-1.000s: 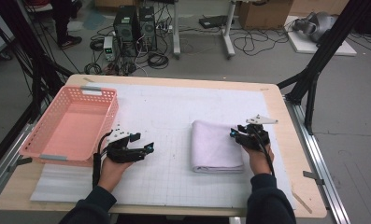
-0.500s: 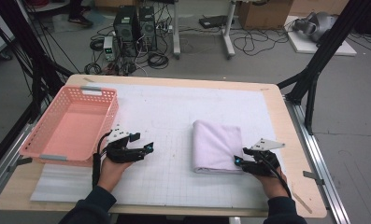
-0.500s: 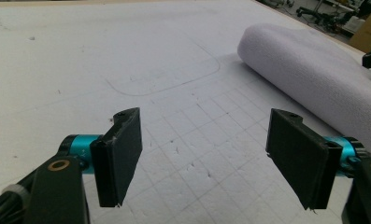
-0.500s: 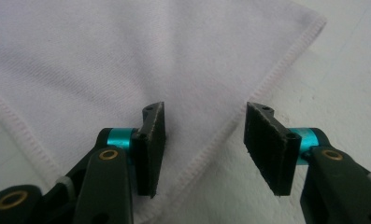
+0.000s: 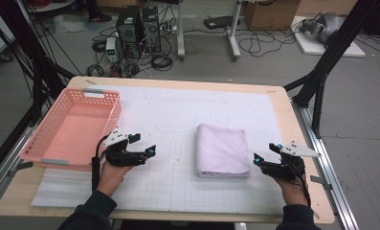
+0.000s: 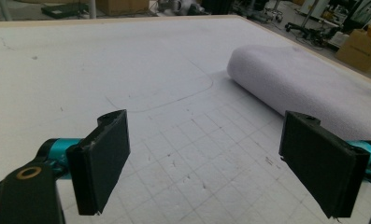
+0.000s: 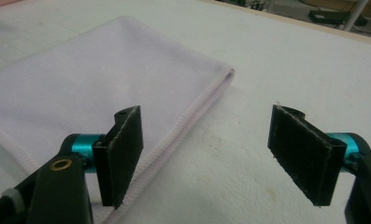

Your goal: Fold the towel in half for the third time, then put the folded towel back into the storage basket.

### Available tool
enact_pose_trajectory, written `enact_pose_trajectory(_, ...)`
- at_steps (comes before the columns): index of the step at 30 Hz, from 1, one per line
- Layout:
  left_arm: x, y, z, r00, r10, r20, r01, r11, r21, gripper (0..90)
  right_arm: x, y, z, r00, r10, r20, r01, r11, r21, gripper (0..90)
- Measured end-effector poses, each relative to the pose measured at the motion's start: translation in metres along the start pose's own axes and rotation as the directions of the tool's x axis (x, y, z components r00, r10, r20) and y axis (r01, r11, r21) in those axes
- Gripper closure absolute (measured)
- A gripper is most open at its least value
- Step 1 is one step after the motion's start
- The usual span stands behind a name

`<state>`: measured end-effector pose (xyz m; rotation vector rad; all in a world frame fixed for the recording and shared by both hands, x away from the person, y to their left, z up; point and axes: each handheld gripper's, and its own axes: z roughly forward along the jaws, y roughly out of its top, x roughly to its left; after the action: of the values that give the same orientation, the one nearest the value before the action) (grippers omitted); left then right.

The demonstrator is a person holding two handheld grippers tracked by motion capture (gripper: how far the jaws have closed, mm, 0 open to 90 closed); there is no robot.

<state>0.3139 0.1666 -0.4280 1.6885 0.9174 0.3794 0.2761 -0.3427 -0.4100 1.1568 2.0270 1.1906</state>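
On table: folded towel point(image 5: 223, 150) | left gripper point(image 5: 147, 152) jaws wide, empty | right gripper point(image 5: 262, 159) jaws just opened wide, empty

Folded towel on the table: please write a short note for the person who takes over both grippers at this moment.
Left gripper: open, nothing between its fingers, resting on the white mat beside the pink basket.
Right gripper: its fingers have just been opening; now open and empty, at the towel's near right corner, not touching it.
Towel: folded into a neat rectangle, flat on the mat, right of centre.
Basket: nothing in it.
Done: the folding looks finished.
Left: probably to lift the towel and lay it in the basket.
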Motion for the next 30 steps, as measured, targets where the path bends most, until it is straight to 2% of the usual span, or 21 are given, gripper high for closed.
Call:
enact_pose_trajectory(6, 0.004, -0.001, -0.005, 1.0000, 0.005, 0.001, -0.005, 1.0000, 0.004, 17.2, -0.005, 0.000, 0.000, 0.9989, 0.032, 0.034, -0.032, 0.999, -0.002, 20.9)
enact_pose_trajectory(12, 0.007, -0.005, -0.010, 0.9999, -0.001, -0.015, 0.001, 0.9998, 0.019, 17.4, -0.006, 0.002, 0.007, 0.9990, 0.030, 0.034, -0.030, 1.000, 0.006, 20.7)
enact_pose_trajectory(17, 0.006, -0.007, -0.016, 0.9995, 0.001, -0.032, 0.000, 0.9997, 0.023, 17.4, -0.005, 0.005, 0.011, 0.9990, 0.022, 0.039, -0.022, 1.000, -0.007, 20.7)
enact_pose_trajectory(24, 0.005, -0.009, -0.012, 0.9998, 0.004, -0.019, -0.004, 0.9993, 0.038, 17.4, -0.008, 0.006, 0.009, 0.9982, 0.035, 0.049, -0.034, 0.999, -0.023, 20.7)
enact_pose_trajectory(30, 0.001, -0.008, -0.008, 0.9999, -0.009, 0.007, 0.009, 0.9990, 0.043, 17.5, -0.008, 0.005, 0.009, 0.9979, 0.036, 0.054, -0.036, 0.999, -0.014, 20.7)
